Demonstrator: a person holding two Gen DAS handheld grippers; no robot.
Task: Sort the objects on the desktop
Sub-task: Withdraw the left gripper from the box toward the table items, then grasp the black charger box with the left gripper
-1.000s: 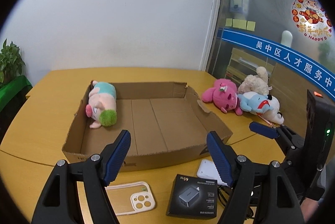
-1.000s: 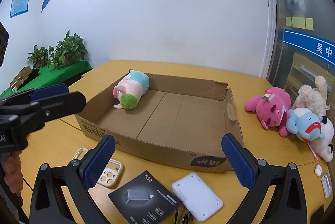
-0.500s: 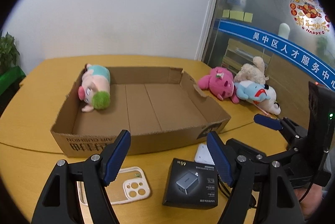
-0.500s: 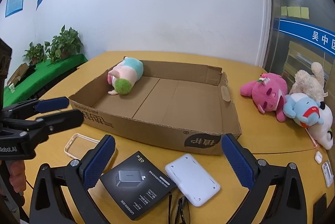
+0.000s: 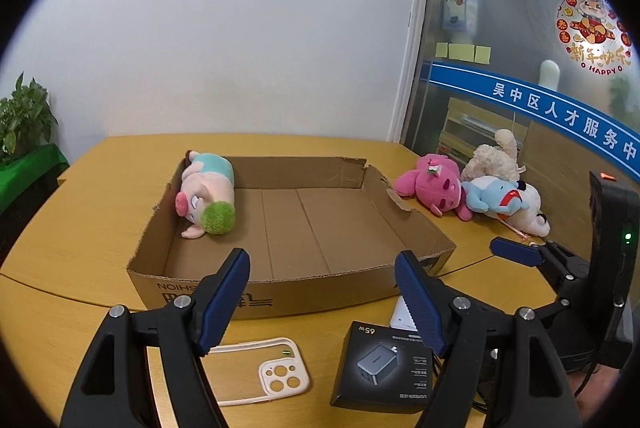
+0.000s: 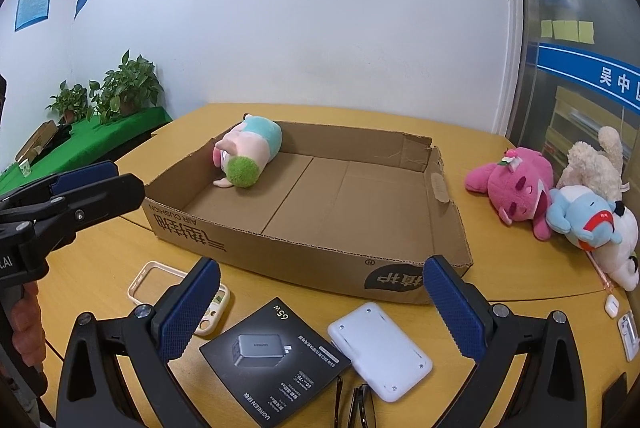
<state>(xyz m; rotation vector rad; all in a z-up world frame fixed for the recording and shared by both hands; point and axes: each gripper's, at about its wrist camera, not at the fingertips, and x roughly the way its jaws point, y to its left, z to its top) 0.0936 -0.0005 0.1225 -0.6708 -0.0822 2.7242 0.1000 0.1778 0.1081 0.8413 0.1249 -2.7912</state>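
A shallow cardboard box (image 5: 280, 292) (image 6: 280, 248) lies on the wooden table, with a pink pig plush (image 5: 208, 192) (image 6: 248, 148) in its far left corner. In front of the box lie a cream phone case (image 5: 260, 368) (image 6: 160, 280), a black charger box (image 5: 380, 368) (image 6: 272, 352) and a white power bank (image 5: 402, 316) (image 6: 380, 344). My left gripper (image 5: 320, 268) (image 6: 128, 180) hovers open above the phone case and the charger box. My right gripper (image 6: 320, 272) (image 5: 520, 252) hovers open over the charger box and the power bank. Neither holds anything.
Right of the box lie a pink plush (image 6: 516, 188), a blue plush (image 6: 580, 212), a cream plush (image 6: 592, 160) and a white one partly under them. Folded glasses (image 6: 356, 404) lie at the near edge, a small white earbud case (image 6: 611, 306) at the right. Potted plants stand far left.
The left wrist view has swayed slightly. Both grippers stay open and empty, and nothing on the table has moved.
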